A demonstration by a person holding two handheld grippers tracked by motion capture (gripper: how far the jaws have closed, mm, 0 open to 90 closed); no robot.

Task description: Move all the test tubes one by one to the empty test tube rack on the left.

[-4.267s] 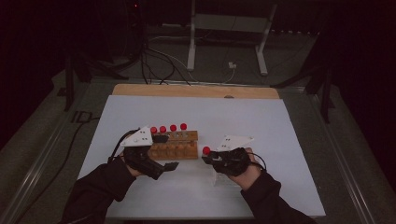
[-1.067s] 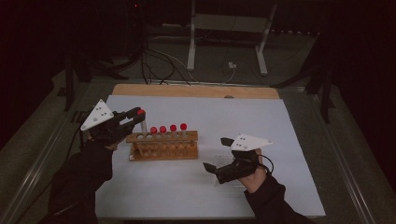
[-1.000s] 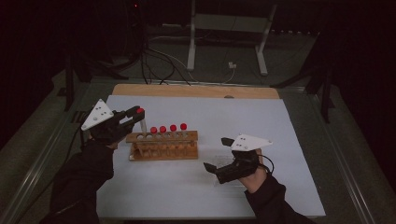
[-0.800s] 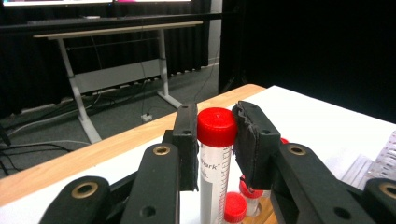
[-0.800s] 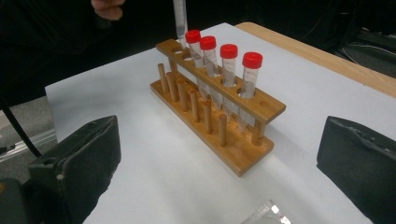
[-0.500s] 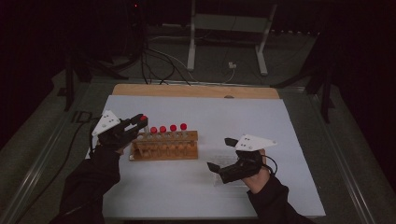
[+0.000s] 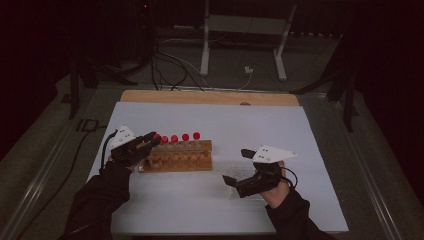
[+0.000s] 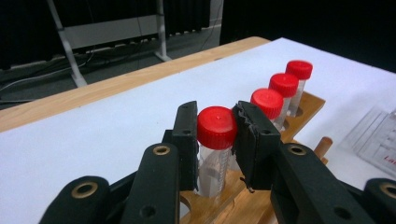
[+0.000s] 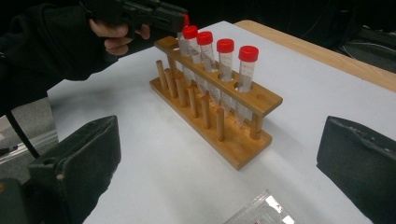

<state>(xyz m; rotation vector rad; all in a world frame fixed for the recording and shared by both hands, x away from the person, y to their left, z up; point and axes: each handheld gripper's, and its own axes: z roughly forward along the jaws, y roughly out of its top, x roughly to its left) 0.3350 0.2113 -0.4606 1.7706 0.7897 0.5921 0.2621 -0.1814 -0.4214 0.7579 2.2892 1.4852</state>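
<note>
Rack [image 7: 176, 156]: we count four capped tubes [image 8: 285, 86] seated, right of the gripped one.
Left gripper [image 8: 215, 128]: clamped on fifth tube [image 8: 216, 127], partly lowered into far-left hole.
Right gripper [image 9: 219, 163]: wide, empty, near plastic bag [image 7: 243, 171].
Remaining: we judge seating and release.

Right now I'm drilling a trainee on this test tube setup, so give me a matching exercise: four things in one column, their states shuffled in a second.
Things:
1. left gripper
2. right gripper
3. wooden rack
4. clear bag

States:
A. lies flat on the white sheet
B. jaws wide apart, nothing between them
C. carries red-capped tubes upright
D. clamped on a red-capped tube

Pairs: 1-D, 2-B, 3-C, 4-A
</note>
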